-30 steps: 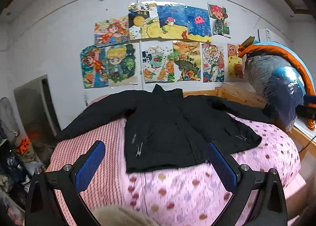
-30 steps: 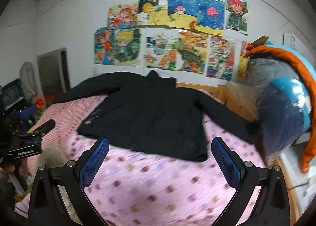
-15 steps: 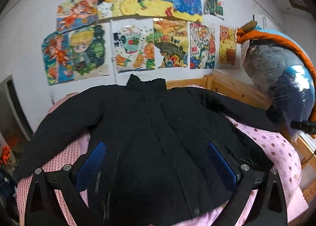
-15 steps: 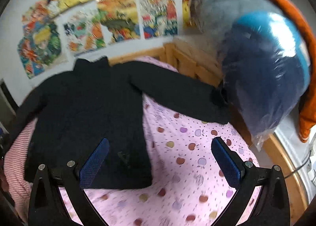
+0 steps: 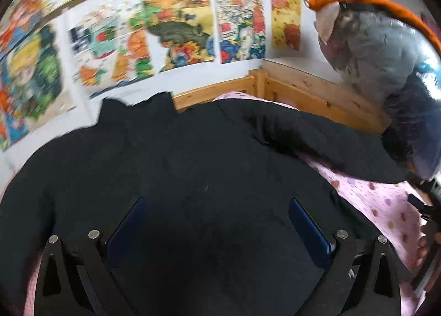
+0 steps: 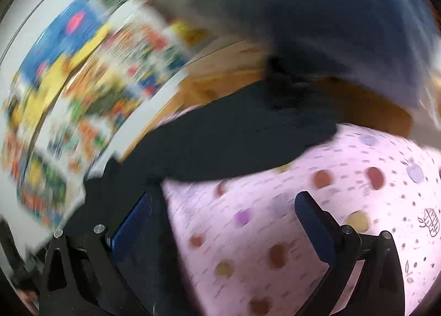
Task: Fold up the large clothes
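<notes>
No fold shows yet: the black jacket (image 5: 209, 167) lies spread flat on the pink spotted bedsheet (image 6: 317, 205) with its right sleeve (image 6: 248, 134) stretched out toward the wooden bed frame (image 5: 303, 92), so by my reckoning the whole job of folding is still ahead. The left gripper (image 5: 217, 216) hangs over the jacket's body with its fingers wide and nothing between them, and the right gripper (image 6: 226, 216) is likewise spread wide and empty, low over the sheet just below that sleeve. The right wrist view is heavily smeared, so the sleeve's cuff, lost against a dark blue bundle (image 6: 317, 12), is hard to make out, and the jacket's hem and left sleeve are cut off in both views.
</notes>
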Available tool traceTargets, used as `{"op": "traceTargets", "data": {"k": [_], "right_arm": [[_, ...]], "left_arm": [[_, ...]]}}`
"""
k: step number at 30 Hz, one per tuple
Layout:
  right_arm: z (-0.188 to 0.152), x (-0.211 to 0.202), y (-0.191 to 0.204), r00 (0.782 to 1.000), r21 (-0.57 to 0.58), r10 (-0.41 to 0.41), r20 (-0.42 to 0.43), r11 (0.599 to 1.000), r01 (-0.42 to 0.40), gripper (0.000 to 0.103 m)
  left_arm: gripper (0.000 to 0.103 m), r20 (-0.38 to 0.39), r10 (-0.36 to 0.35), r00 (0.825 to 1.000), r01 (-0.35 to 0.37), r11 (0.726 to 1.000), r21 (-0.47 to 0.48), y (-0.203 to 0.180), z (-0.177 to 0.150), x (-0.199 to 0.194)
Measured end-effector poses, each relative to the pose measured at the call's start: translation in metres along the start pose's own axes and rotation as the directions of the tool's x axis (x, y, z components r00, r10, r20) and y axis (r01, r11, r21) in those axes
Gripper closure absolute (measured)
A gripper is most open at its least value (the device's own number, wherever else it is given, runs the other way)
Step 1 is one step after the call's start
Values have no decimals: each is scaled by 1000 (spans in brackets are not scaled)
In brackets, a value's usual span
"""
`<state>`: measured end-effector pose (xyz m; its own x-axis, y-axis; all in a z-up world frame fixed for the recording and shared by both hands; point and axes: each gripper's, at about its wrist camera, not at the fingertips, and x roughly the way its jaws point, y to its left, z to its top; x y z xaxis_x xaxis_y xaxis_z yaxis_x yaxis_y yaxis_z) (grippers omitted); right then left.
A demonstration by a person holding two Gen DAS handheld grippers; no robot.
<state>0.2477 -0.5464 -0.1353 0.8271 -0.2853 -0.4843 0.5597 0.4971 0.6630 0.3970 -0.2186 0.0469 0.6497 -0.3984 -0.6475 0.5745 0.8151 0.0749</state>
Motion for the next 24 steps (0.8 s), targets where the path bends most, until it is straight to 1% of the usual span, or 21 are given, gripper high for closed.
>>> {"op": "traceTargets", "data": {"k": [2, 3, 5, 6, 7, 8, 9, 10, 11, 12, 13, 14, 16, 17, 19, 22, 24], "right_arm": [[6, 18, -11, 1000, 88, -18, -7, 996, 19, 1], [8, 22, -13, 1000, 101, -25, 1, 995, 25, 3], [11, 34, -7, 999, 103, -45, 25, 994, 42, 12], [12, 39, -4, 999, 97, -44, 31, 994, 41, 22], [14, 44, -1, 998, 95, -46, 33, 995, 42, 25], [14, 52, 2, 997, 98, -58, 47, 994, 53, 26], [14, 57, 4, 996, 99, -74, 54, 993, 69, 37], [16, 54, 0, 994, 97, -92, 54, 992, 86, 57], [16, 59, 1, 992, 94, -114, 53, 990, 109, 67], [17, 62, 1, 991, 94, -118, 57, 989, 112, 80], [19, 64, 4, 992, 86, -110, 61, 991, 104, 85], [21, 63, 5, 993, 74, -102, 67, 993, 97, 87], [26, 59, 12, 993, 35, -78, 93, 997, 75, 95], [28, 55, 17, 992, 10, -68, 111, 998, 68, 96], [32, 48, 26, 988, -43, -46, 146, 998, 53, 97], [38, 34, 39, 983, -93, 2, 186, 996, 16, 97], [41, 22, 49, 974, -145, 34, 223, 989, -1, 98]], "left_arm": [[0, -12, -20, 1000, 20, 1000, 10, -8, 10, 32], [0, -21, -29, 999, 29, 1000, 4, -10, 14, 43], [0, -41, -47, 998, 47, 999, -18, -13, 22, 74], [0, -49, -41, 998, 40, 999, -25, -15, 25, 89], [0, -58, -38, 998, 36, 999, -33, -17, 26, 101], [0, -71, -40, 997, 37, 998, -45, -17, 26, 114], [0, -83, -44, 996, 39, 998, -56, -16, 25, 125], [0, -105, -49, 993, 42, 997, -69, -16, 25, 139], [0, -131, -55, 990, 44, 995, -86, -15, 23, 151], [0, -146, -58, 988, 44, 994, -99, -13, 22, 161], [0, -171, -73, 983, 52, 991, -124, -11, 20, 172], [0, -198, -87, 976, 59, 988, -145, -9, 15, 182], [1, -248, -96, 964, 57, 986, -158, -8, 8, 200], [1, -258, -96, 961, 56, 986, -156, -8, 3, 205], [1, -254, -86, 963, 49, 988, -148, -11, 0, 207], [1, -251, -70, 965, 37, 991, -131, -16, 0, 204], [1, -246, -77, 966, 43, 989, -142, -12, 2, 199]]}}
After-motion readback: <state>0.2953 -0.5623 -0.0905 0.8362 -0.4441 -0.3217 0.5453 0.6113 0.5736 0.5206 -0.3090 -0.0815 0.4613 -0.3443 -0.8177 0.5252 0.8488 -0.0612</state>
